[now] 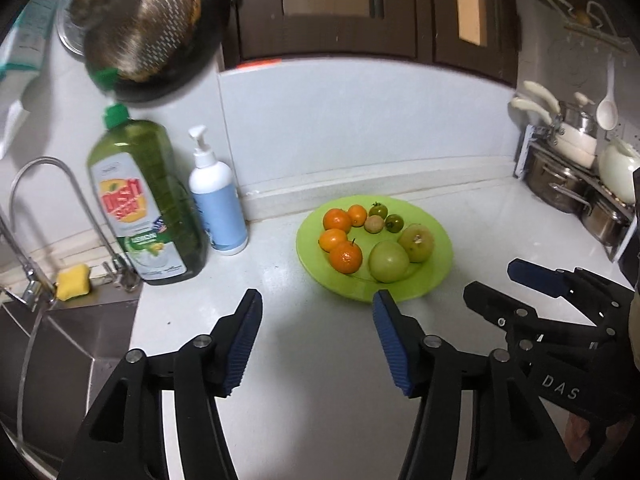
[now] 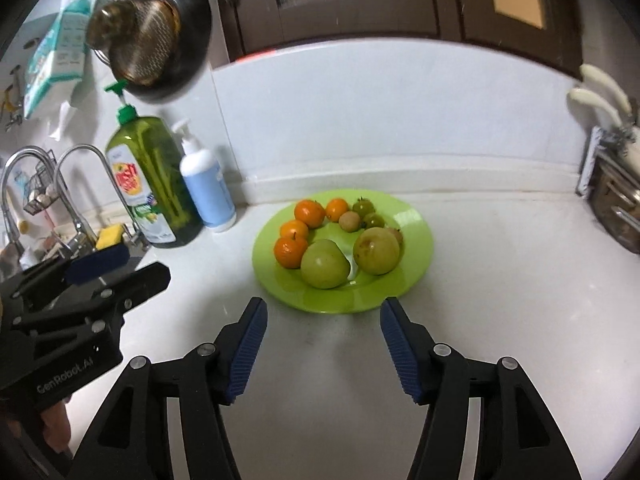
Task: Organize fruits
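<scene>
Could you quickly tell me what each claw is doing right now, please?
Left claw: open, holding nothing.
Right claw: open, holding nothing.

Hanging pan (image 1: pixel 152 28) blurred, pot rack (image 2: pixel 616 200) cut off at frame edge, bottle label (image 1: pixel 132 216) smeared

The left tool (image 1: pixel 316 340) was matte black, its two fingers built from jointed link bars pinned with round silver screws, each fingertip faced with a ribbed dark blue pad (image 1: pixel 244 344). The right tool (image 2: pixel 322 350) was the same make and colours. White raised lettering marked the housings: "DAS" on the right tool's side, "GenRobot.AI" on the left's.
</scene>
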Available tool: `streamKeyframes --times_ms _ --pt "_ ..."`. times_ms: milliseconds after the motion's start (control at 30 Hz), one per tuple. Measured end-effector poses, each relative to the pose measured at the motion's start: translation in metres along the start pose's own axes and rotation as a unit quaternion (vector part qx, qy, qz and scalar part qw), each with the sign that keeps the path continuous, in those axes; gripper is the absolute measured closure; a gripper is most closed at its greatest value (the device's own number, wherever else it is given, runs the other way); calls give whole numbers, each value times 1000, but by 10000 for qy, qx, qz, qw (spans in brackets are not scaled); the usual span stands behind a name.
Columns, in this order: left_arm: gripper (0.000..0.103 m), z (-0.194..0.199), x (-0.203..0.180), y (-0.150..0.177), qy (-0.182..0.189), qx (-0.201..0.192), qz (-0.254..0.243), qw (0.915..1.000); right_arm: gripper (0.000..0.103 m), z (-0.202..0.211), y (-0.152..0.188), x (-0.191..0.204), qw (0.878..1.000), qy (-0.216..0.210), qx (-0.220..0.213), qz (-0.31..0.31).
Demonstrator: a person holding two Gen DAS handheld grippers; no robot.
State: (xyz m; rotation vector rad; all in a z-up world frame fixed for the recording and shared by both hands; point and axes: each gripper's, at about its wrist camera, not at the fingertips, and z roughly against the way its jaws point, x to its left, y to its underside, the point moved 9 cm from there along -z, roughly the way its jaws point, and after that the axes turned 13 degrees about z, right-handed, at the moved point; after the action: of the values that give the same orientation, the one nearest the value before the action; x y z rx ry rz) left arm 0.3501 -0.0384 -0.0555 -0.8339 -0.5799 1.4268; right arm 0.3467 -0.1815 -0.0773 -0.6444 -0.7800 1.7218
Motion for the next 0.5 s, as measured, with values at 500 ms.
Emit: streamKeyframes --times_ms 500 --pt "15 94 -2 19 -25 -692 -45 9976 34 101 21 18 9977 428 -504 -146"
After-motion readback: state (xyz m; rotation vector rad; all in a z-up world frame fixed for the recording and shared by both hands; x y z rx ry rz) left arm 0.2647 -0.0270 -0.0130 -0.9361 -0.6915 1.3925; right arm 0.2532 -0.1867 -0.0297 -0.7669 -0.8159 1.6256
